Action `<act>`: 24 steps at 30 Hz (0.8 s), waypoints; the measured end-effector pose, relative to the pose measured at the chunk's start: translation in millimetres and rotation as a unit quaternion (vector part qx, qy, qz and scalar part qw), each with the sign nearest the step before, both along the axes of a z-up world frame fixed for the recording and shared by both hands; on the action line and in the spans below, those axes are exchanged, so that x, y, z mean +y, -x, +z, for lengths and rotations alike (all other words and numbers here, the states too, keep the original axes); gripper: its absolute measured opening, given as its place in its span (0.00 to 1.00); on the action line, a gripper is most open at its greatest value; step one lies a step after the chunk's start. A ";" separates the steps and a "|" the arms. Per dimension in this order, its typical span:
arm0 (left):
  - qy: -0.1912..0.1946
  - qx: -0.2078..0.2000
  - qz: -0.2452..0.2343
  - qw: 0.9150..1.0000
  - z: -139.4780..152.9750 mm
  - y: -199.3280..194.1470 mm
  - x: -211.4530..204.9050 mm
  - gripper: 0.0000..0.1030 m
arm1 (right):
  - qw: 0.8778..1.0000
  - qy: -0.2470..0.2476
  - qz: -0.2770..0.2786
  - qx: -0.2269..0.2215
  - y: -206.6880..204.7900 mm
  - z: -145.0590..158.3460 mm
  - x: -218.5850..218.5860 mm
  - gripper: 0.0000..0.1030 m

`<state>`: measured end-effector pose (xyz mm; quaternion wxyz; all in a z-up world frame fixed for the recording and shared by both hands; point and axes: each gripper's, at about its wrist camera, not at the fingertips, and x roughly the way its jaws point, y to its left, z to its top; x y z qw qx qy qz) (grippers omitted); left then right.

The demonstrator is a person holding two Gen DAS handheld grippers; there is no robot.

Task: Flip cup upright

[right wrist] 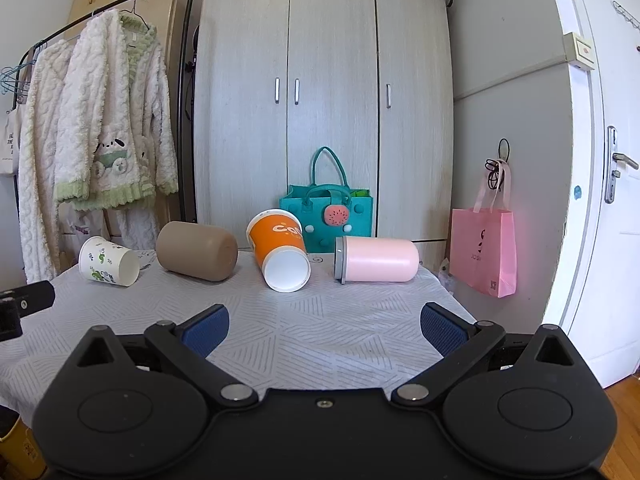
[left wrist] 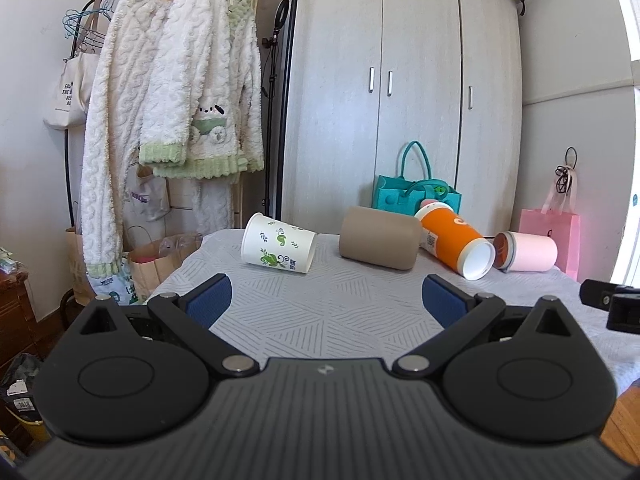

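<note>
Tool [right wrist: 324,328] over patterned tablecloth [right wrist: 320,320], wardrobe [right wrist: 328,100] behind

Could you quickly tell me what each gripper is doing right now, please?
Left gripper: open, holding nothing.
Right gripper: open, holding nothing.

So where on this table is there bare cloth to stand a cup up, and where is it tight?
The near half of the tablecloth is bare, bordered by the open fingers of both grippers, left gripper and right gripper, and the row of cups. The back edge is crowded: leaf-print paper cup, brown cup, orange cup and pink cup lie on their sides there.
</note>
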<state>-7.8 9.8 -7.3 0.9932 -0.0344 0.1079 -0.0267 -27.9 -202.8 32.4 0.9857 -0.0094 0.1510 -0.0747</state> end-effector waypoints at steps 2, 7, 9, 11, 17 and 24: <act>0.001 0.000 -0.002 1.000 0.6 1.0 0.7 1.00 | 1.000 0.000 0.001 0.000 0.5 0.1 0.6 1.00; 0.024 0.005 -0.026 0.999 1.7 3.8 6.3 1.00 | 1.000 0.002 0.003 0.000 2.3 0.3 2.7 1.00; 0.042 0.010 -0.038 0.998 1.7 4.0 10.2 1.00 | 1.000 0.003 0.004 0.001 2.6 0.3 3.2 1.00; 0.044 0.012 -0.038 0.998 1.4 4.4 11.2 1.00 | 1.000 0.003 0.004 0.002 2.7 0.1 3.3 1.00; 0.044 0.015 -0.032 0.998 0.6 5.5 12.2 1.00 | 1.000 0.005 0.003 0.004 2.1 -0.3 3.0 1.00; 0.046 0.027 -0.009 0.999 -4.9 -0.7 14.8 1.00 | 1.000 0.002 0.011 0.013 -0.9 -0.6 4.7 1.00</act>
